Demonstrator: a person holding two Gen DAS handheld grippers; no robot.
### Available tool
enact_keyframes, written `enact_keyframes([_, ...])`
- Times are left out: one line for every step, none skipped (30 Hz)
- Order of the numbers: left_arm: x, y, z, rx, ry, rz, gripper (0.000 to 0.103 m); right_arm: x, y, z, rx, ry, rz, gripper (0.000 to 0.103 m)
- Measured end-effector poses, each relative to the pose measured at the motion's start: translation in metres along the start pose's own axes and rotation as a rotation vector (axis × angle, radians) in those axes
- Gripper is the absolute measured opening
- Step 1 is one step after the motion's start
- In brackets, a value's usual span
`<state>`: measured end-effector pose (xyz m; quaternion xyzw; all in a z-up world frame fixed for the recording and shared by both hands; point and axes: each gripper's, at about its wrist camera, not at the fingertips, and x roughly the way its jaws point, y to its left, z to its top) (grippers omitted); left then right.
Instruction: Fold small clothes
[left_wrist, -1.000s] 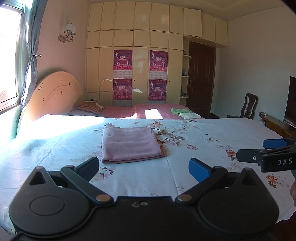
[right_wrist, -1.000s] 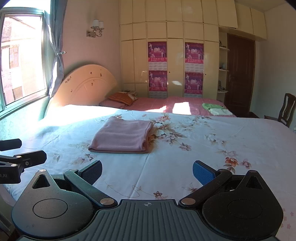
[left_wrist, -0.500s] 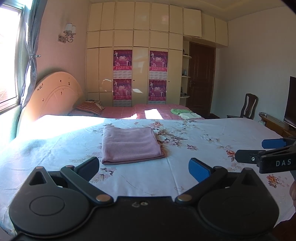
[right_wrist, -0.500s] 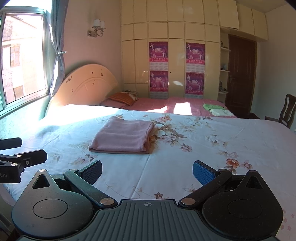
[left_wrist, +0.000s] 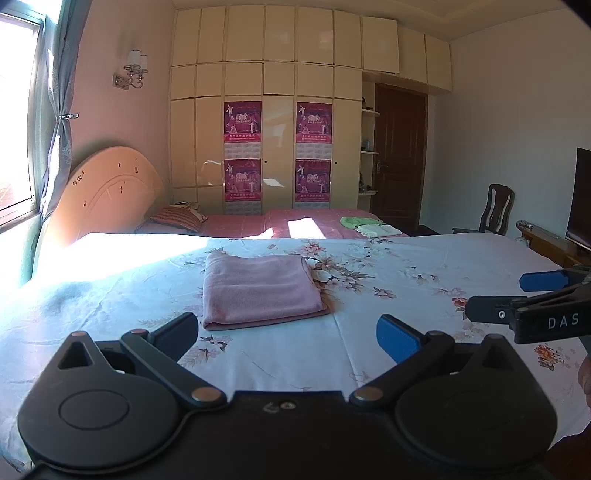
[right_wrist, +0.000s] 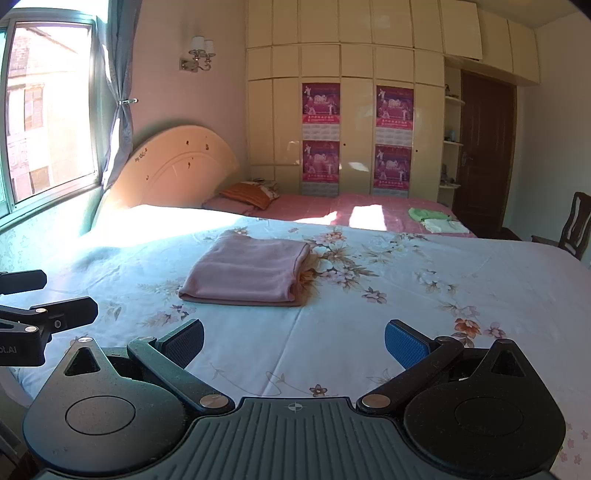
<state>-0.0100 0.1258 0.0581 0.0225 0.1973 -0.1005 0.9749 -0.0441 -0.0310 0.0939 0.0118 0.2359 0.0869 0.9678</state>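
A pink cloth (left_wrist: 258, 290) lies folded into a flat rectangle on the floral bedsheet (left_wrist: 406, 295), in the middle of the bed; it also shows in the right wrist view (right_wrist: 251, 271). My left gripper (left_wrist: 288, 332) is open and empty, held above the sheet just short of the cloth's near edge. My right gripper (right_wrist: 294, 341) is open and empty, also short of the cloth. Each gripper shows in the other's view: the right one at the right edge (left_wrist: 517, 299), the left one at the left edge (right_wrist: 48, 295).
A second bed with a pink cover (left_wrist: 303, 221) stands behind, carrying a striped pillow (left_wrist: 177, 218) and folded green and white clothes (left_wrist: 369, 226). A wardrobe (left_wrist: 277, 129), a dark door (left_wrist: 400, 158), a chair (left_wrist: 496, 210) and a TV (left_wrist: 580, 199) line the room.
Almost nothing: both grippers stay open and nearly still, with only a slight drift of the views. The pink cloth has not moved.
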Motion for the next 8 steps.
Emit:
enact_keyframes([-0.0002, 0.0001, 0.0, 0.003, -0.002, 0.001, 0.103, 0.0008, 0.0001, 0.0002, -0.002, 0.001, 0.001, 0.103])
enact_keyframes([-0.0006, 0.0002, -0.0004, 0.004, -0.006, 0.005, 0.103, 0.0019, 0.0006, 0.0001, -0.004, 0.002, 0.001, 0.103])
enact_keyframes([-0.001, 0.0003, -0.0008, 0.006, -0.01, 0.003, 0.102, 0.0024, 0.0005, 0.0003, -0.005, 0.003, 0.003, 0.103])
enact_keyframes([-0.0012, 0.001, -0.0006, 0.006, -0.012, 0.001, 0.102, 0.0034, 0.0005, 0.0008, -0.007, 0.005, 0.004, 0.103])
enact_keyframes([-0.0013, 0.0012, 0.0001, 0.005, -0.013, 0.003, 0.102, 0.0037, 0.0009, 0.0008, -0.009, 0.005, 0.005, 0.103])
enact_keyframes([-0.0009, 0.0019, 0.0005, 0.004, -0.012, 0.003, 0.102, 0.0041, 0.001, 0.001, -0.011, 0.005, 0.006, 0.103])
enact_keyframes([-0.0008, 0.0023, 0.0006, 0.003, -0.011, 0.001, 0.102, 0.0044, 0.0011, 0.0011, -0.012, 0.005, 0.008, 0.103])
enact_keyframes([-0.0009, 0.0025, 0.0007, 0.003, -0.009, -0.001, 0.103, 0.0049, 0.0013, 0.0011, -0.012, 0.006, 0.011, 0.103])
